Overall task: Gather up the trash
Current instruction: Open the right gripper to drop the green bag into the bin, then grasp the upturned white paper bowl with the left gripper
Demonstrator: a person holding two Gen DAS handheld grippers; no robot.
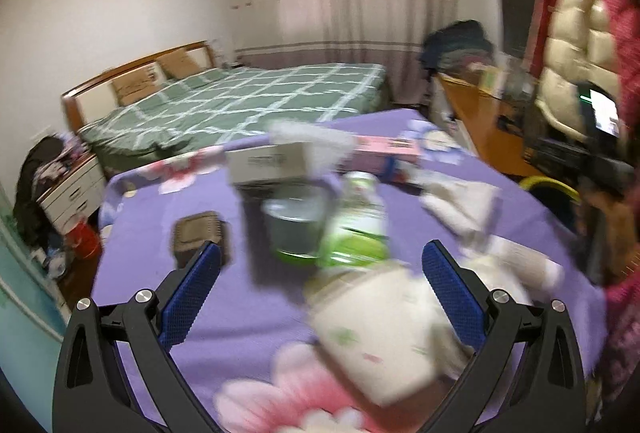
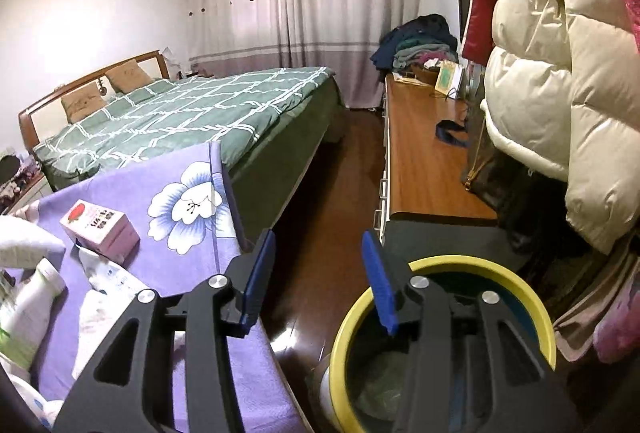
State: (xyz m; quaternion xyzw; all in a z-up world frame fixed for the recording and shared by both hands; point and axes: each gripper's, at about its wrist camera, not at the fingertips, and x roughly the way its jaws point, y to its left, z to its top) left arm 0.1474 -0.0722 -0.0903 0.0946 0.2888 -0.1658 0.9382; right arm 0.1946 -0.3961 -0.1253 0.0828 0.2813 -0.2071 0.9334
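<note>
I am holding my left tongs (image 1: 320, 265) wide and empty over the purple worktop (image 1: 240, 297), a green-and-white bottle (image 1: 356, 229) lying just ahead. My right tongs (image 2: 318, 253) are standing partly apart, gripping nothing, above the yellow-rimmed bin (image 2: 532, 297) beside the worktop.

Green checked bed (image 2: 188, 113), perhaps cream coat (image 2: 560, 93)

Yellow-rimmed bin (image 2: 544, 317) on floor beside purple-clothed table; green-labelled white bottle (image 1: 356, 221) lying among wrappers.
</note>
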